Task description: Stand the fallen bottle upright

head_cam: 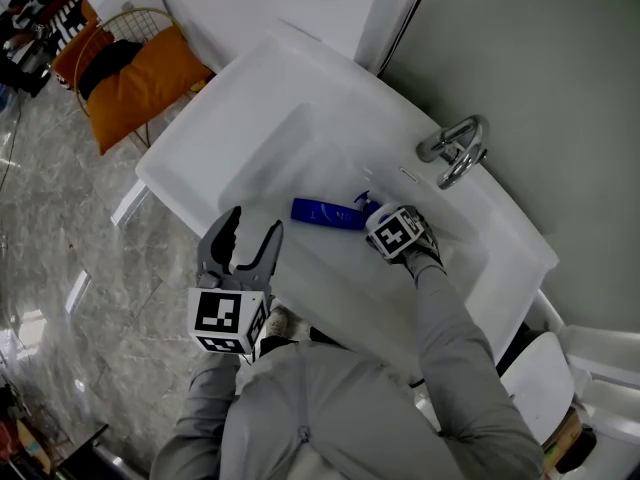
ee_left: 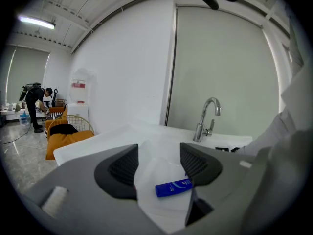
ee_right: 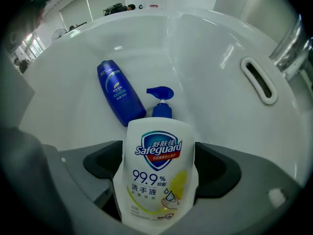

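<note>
Now, my right hand-held gripper (ee_right: 159, 166) spread wide around the white soap bottle (ee_right: 157, 190), blue bottle (ee_right: 120, 92) lying just beyond its tips, my left hand-held gripper (ee_left: 160, 163) jaws apart, holding nothing.

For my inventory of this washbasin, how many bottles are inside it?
2. A blue bottle lies flat in the basin; a white Safeguard hand-wash pump bottle lies beside it, between the open jaws of the right gripper. None seems hidden.
</note>
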### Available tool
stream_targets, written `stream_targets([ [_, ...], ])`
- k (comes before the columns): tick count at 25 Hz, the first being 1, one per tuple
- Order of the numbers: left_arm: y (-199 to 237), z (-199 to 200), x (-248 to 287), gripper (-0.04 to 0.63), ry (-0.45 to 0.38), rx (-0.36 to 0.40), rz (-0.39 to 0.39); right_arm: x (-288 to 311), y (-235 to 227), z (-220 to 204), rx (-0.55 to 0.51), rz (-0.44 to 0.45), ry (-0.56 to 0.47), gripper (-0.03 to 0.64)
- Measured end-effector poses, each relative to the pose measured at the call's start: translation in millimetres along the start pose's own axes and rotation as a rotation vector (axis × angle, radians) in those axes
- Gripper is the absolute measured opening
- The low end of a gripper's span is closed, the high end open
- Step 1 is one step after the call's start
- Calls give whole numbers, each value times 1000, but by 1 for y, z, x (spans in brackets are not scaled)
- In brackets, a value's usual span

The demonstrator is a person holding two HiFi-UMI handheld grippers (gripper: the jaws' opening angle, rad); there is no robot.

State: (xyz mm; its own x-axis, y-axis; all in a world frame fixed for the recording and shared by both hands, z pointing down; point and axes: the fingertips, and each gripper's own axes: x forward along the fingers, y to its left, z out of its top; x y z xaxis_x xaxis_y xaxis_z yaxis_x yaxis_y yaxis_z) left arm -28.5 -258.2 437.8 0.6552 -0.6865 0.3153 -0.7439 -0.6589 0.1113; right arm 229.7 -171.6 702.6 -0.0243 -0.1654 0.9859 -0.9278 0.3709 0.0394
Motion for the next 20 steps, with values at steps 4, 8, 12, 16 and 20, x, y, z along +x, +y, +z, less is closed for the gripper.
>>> stream_targets([
  [4,-1,-2,3,314,9,-5,-1,7,-5,-3,-9,-29,11,437],
  [8,0,-4,6,314,14,2,-3,9,-6,-4,-19,-34,19,436],
  [12,1,-8,8,314,23,2,-5,10,-7,-3,-30,-32,22,437],
  [16,-1,-3,9,314,15,-1,-9,9,-8,-3,-37,-45,20,437],
  [20,-3,6,9,314,-6,-38,-1,7,-12,-2,-21,-74,7,435],
])
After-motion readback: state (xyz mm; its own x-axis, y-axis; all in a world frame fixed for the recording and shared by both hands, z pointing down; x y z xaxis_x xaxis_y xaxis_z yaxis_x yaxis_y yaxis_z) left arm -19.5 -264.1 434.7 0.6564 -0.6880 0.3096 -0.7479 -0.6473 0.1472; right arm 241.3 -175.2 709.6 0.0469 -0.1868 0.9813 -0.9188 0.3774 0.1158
